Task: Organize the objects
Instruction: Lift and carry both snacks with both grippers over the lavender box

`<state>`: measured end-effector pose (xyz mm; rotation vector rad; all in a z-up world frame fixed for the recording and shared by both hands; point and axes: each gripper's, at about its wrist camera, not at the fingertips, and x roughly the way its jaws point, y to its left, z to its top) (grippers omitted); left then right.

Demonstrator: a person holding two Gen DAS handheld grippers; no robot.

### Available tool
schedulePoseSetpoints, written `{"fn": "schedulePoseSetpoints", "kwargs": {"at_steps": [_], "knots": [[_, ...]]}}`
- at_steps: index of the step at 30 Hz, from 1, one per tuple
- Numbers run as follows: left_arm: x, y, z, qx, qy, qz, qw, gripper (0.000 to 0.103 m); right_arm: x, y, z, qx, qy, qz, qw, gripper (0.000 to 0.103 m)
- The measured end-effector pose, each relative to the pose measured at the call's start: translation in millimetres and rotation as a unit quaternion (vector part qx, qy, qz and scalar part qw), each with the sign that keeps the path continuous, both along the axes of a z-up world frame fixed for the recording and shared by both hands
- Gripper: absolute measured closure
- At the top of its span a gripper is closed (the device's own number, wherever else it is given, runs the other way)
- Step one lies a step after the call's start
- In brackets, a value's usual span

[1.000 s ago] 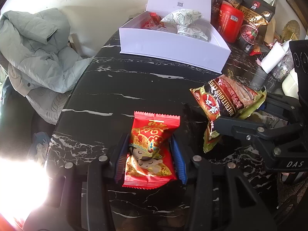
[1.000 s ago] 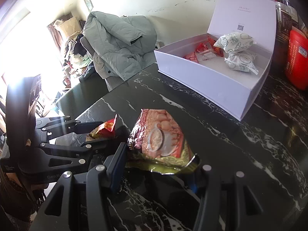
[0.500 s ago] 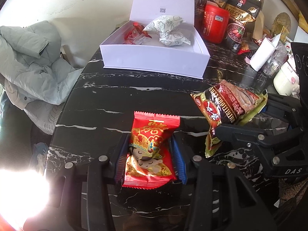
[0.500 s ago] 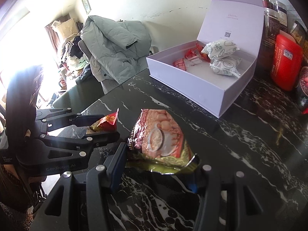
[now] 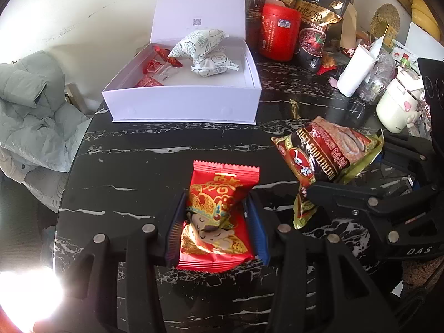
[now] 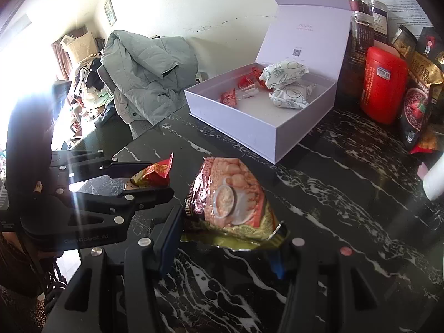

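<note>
While both packets hang clear of the marble, each gripper is clamped on its load: left gripper [image 5: 216,222], pads pinching the red snack packet [image 5: 219,216] across its middle so it rides upright; right gripper [image 6: 227,238], closed on the brown cereal sachet [image 6: 230,202] by its lower edge, top leaning forward; white gift box [image 5: 183,102], lid propped open, ahead of both, already holding pale pouches [image 5: 205,52] and red sweets [image 5: 155,63], evidently the destination; red canister [image 5: 280,30], beside the box's right wall.

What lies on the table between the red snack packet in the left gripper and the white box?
Nothing: in the left wrist view, only bare black marble table separates the red snack packet from the white box.
</note>
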<state>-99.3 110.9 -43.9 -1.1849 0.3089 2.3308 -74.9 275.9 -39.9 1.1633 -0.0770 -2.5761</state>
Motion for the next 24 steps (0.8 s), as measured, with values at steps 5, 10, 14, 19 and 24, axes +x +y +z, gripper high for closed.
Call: {"fn": "schedulePoseSetpoints", "kwargs": {"at_steps": [5,10,14,19,24], "knots": [[-4.2,9.8,4.5,0.001,0.000,-0.012,0.9999,0.061,-0.6,6.5,7.1,0.004,0.009,-0.010,1.000,0.048],[-11.1,15.2,10.9,-0.001,0.002,-0.016,0.9999,0.061,-4.6,9.8,14.5,0.006,0.014,-0.013,1.000,0.048],[-18.6,17.5,15.7,-0.006,0.004,-0.018,0.9998,0.061,-12.2,10.6,19.9,0.010,0.018,-0.013,1.000,0.048],[-31.5,18.7,20.9,-0.005,0.006,-0.018,0.9998,0.061,-26.3,12.3,23.8,0.010,0.020,-0.009,1.000,0.048],[-45.3,20.4,22.8,-0.004,0.006,-0.021,0.9998,0.061,-41.1,12.0,27.2,0.011,0.022,-0.002,1.000,0.048]]}}
